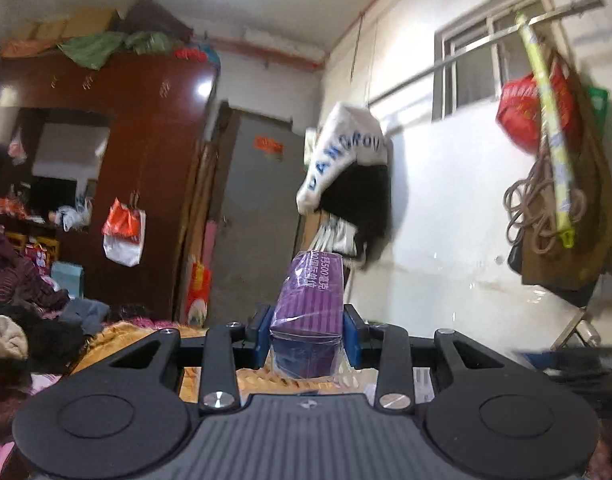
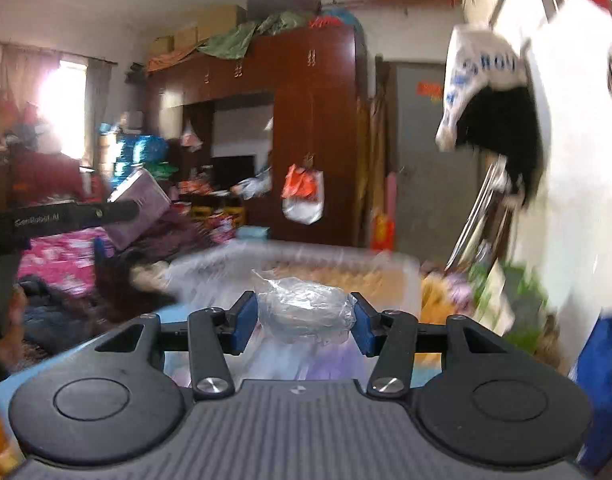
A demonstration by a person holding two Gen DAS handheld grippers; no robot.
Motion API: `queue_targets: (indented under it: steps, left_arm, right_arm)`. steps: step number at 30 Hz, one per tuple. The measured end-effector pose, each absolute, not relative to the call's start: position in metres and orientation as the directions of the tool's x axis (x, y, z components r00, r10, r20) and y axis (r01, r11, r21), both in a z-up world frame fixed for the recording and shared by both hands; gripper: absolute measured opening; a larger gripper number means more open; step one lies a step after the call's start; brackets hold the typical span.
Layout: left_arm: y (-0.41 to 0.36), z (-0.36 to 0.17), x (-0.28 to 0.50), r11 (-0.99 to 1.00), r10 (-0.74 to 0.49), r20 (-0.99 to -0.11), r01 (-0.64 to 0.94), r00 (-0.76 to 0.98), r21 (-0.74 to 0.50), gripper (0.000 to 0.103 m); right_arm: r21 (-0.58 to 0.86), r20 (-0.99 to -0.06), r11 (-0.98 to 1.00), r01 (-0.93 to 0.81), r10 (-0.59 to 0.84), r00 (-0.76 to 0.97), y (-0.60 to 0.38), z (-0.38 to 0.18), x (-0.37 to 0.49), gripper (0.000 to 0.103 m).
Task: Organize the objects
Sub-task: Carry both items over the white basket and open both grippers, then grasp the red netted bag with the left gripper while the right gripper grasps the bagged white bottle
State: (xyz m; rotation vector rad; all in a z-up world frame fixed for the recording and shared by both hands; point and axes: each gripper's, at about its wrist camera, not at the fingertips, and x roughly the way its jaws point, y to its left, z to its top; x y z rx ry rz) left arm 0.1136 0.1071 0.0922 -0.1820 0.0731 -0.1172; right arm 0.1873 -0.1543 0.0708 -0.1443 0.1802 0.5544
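Note:
My left gripper [image 1: 307, 334] is shut on a purple box [image 1: 310, 312] wrapped in clear film, held upright above the bed. The same purple box [image 2: 140, 208] and the left gripper's black body show at the left of the right wrist view. My right gripper [image 2: 305, 318] is shut on a crumpled clear plastic bag [image 2: 304, 308], held over a clear plastic storage bin [image 2: 290, 254] with a blurred rim.
A bed with an orange blanket [image 1: 118, 336] and piled clothes [image 1: 22, 292] lies below. A dark red wardrobe [image 1: 146, 160] and grey door [image 1: 258, 216] stand behind. Bags and clothes hang on the white wall [image 1: 446, 240] at right.

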Motion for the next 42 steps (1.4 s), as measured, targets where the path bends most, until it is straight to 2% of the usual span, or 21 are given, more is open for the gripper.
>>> queue_targets:
  steps: [5, 9, 10, 11, 12, 15, 16, 17, 18, 20, 23, 24, 26, 27, 28, 31, 36, 38, 39, 42]
  left_arm:
    - [0.101, 0.095, 0.187, 0.970, -0.130, -0.242, 0.073, 0.962, -0.231, 0.040]
    - [0.100, 0.076, 0.213, 0.968, -0.147, -0.317, 0.071, 0.937, -0.242, 0.042]
    - [0.100, 0.072, 0.219, 0.969, -0.148, -0.338, 0.068, 0.929, -0.236, 0.046]
    - [0.100, 0.069, 0.221, 0.972, -0.142, -0.354, 0.061, 0.925, -0.229, 0.059]
    - [0.100, 0.066, 0.221, 0.974, -0.126, -0.360, 0.047, 0.924, -0.220, 0.071]
    - [0.100, 0.065, 0.198, 0.982, -0.113, -0.328, 0.056, 0.938, -0.178, 0.073]
    - [0.101, 0.065, 0.182, 0.983, -0.117, -0.306, 0.066, 0.945, -0.172, 0.073]
    - [0.100, 0.066, 0.170, 0.983, -0.123, -0.289, 0.076, 0.949, -0.169, 0.077]
    - [0.100, 0.064, 0.154, 0.983, -0.131, -0.269, 0.089, 0.954, -0.164, 0.086]
    - [0.098, 0.052, 0.121, 0.986, -0.135, -0.251, 0.104, 0.959, -0.132, 0.095]
    - [0.096, 0.027, 0.095, 0.989, -0.129, -0.284, 0.103, 0.950, -0.105, 0.095]
    - [0.096, 0.019, 0.092, 0.989, -0.131, -0.286, 0.105, 0.949, -0.107, 0.095]
    - [0.096, 0.006, 0.088, 0.989, -0.130, -0.312, 0.100, 0.941, -0.110, 0.095]
    - [0.098, 0.002, 0.090, 0.989, -0.129, -0.330, 0.097, 0.935, -0.112, 0.095]
    - [0.099, -0.003, 0.092, 0.988, -0.129, -0.351, 0.093, 0.928, -0.119, 0.095]
    - [0.105, -0.011, 0.100, 0.987, -0.117, -0.404, 0.062, 0.907, -0.147, 0.095]
    - [0.104, -0.025, 0.110, 0.985, -0.125, -0.482, 0.052, 0.867, -0.162, 0.094]
    - [0.102, -0.027, 0.113, 0.983, -0.145, -0.502, 0.065, 0.853, -0.172, 0.093]
    - [0.100, -0.026, 0.111, 0.983, -0.148, -0.501, 0.071, 0.853, -0.170, 0.093]
    - [0.090, -0.030, 0.111, 0.989, -0.128, -0.524, 0.072, 0.842, -0.126, 0.093]
  right_arm:
    - [-0.127, -0.289, 0.853, -0.507, 0.457, 0.841, -0.116, 0.084, 0.249, 0.053]
    - [-0.162, -0.330, 0.850, -0.502, 0.433, 0.839, -0.106, 0.069, 0.264, 0.054]
    - [-0.164, -0.331, 0.849, -0.503, 0.433, 0.839, -0.107, 0.067, 0.266, 0.059]
    - [-0.160, -0.334, 0.849, -0.504, 0.434, 0.837, -0.109, 0.064, 0.266, 0.065]
    - [-0.152, -0.335, 0.851, -0.503, 0.435, 0.836, -0.111, 0.063, 0.263, 0.081]
    - [-0.116, -0.278, 0.849, -0.516, 0.471, 0.837, -0.129, 0.064, 0.237, 0.100]
    - [-0.100, -0.252, 0.848, -0.521, 0.485, 0.838, -0.138, 0.063, 0.225, 0.103]
    - [-0.072, -0.222, 0.851, -0.521, 0.495, 0.840, -0.152, 0.059, 0.211, 0.103]
    - [-0.043, -0.205, 0.853, -0.520, 0.502, 0.840, -0.162, 0.053, 0.201, 0.103]
    - [0.009, -0.235, 0.855, -0.519, 0.506, 0.830, -0.183, 0.036, 0.186, 0.103]
    - [0.058, -0.427, 0.861, -0.505, 0.478, 0.767, -0.199, 0.001, 0.189, 0.103]
    - [0.075, -0.451, 0.864, -0.498, 0.475, 0.756, -0.202, -0.008, 0.191, 0.103]
    - [0.081, -0.466, 0.875, -0.477, 0.456, 0.758, -0.207, -0.019, 0.192, 0.102]
    - [0.073, -0.477, 0.882, -0.466, 0.441, 0.760, -0.206, -0.022, 0.195, 0.099]
    - [0.070, -0.490, 0.885, -0.460, 0.432, 0.757, -0.204, -0.025, 0.197, 0.089]
    - [0.094, -0.528, 0.875, -0.475, 0.448, 0.721, -0.200, -0.032, 0.204, 0.071]
    - [0.094, -0.541, 0.867, -0.490, 0.457, 0.706, -0.200, -0.037, 0.207, 0.071]
    - [0.094, -0.539, 0.868, -0.488, 0.457, 0.708, -0.201, -0.036, 0.206, 0.063]
    - [0.094, -0.543, 0.868, -0.488, 0.456, 0.705, -0.201, -0.037, 0.210, 0.056]
    - [0.100, -0.542, 0.867, -0.489, 0.460, 0.704, -0.206, -0.039, 0.210, 0.055]
